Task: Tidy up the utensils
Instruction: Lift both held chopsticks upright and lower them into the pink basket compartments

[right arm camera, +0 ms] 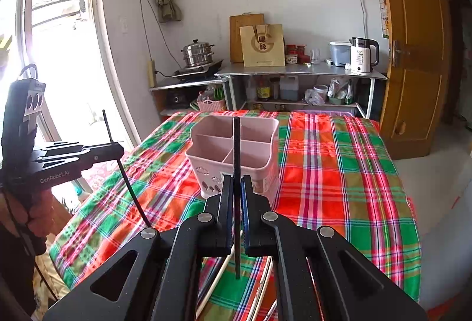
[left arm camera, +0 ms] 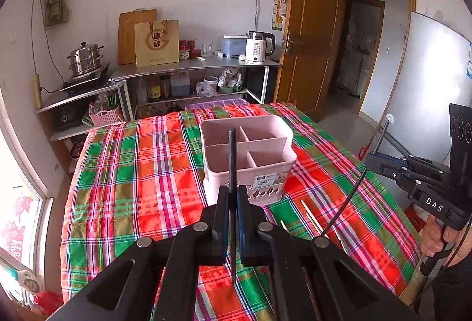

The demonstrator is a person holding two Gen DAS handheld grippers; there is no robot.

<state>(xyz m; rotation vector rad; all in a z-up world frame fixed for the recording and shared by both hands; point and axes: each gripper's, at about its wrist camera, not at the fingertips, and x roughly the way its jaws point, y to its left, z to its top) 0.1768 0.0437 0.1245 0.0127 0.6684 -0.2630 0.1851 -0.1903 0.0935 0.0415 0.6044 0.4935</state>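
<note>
Both grippers, left and right, clamp thin black chopsticks before the pink plastic four-compartment basket; pale chopsticks lie beside it.

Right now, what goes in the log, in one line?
left tongs: shut on black chopstick | right tongs: shut on black chopstick | pink basket: empty | light chopsticks: on cloth

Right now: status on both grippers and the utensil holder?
Left gripper shut on a black chopstick. Right gripper shut on a second black chopstick. Pink holder upright ahead, compartments look empty. Light chopsticks loose on the cloth; nothing blocking.
</note>
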